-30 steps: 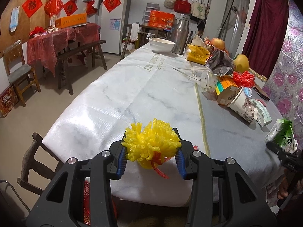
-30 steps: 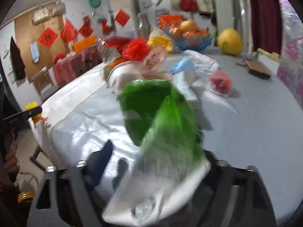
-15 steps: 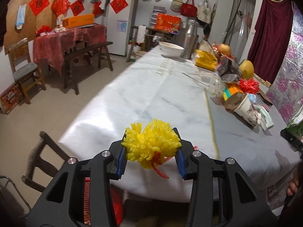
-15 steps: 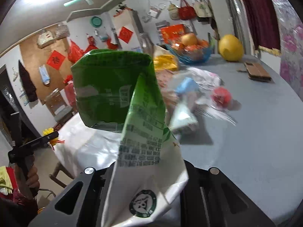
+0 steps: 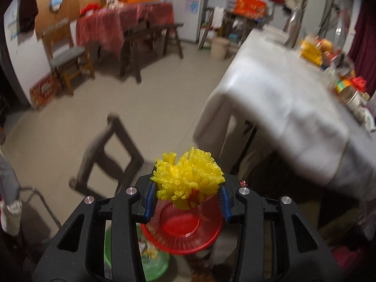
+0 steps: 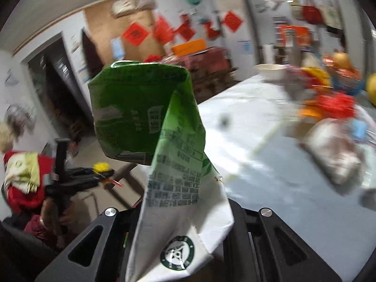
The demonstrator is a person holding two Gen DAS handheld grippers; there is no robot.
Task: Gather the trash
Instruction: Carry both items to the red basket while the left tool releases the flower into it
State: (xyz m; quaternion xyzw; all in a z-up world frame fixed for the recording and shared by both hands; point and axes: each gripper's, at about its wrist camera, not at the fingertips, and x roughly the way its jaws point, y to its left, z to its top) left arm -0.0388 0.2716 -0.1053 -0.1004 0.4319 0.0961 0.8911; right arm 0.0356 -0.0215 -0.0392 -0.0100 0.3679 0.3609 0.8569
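Observation:
A yellow foam pom-pom (image 5: 188,176) with a red ribbon sits between the blue pads (image 5: 150,199) of my left gripper (image 5: 186,195), which is shut on it. Straight below it on the floor stands a red slatted basket (image 5: 181,237). In the right wrist view a crumpled green and white carton (image 6: 164,141) stands up out of my right gripper (image 6: 178,211), which is shut on it; the carton hides the fingertips. The left gripper (image 6: 101,171) with its yellow pom-pom also shows at the left of that view, held by a hand (image 6: 54,209).
The white-clothed table (image 5: 282,98) lies to the right, with wrappers, cups and fruit (image 6: 329,108) along its far side. A dark wooden chair (image 5: 105,155) stands near the table's corner. A green basin (image 5: 155,265) sits beside the basket. Open floor lies beyond.
My left gripper swung off the table to the left and down, and now hangs over the red basket. My right gripper closed on the carton, lifted it and swung left.

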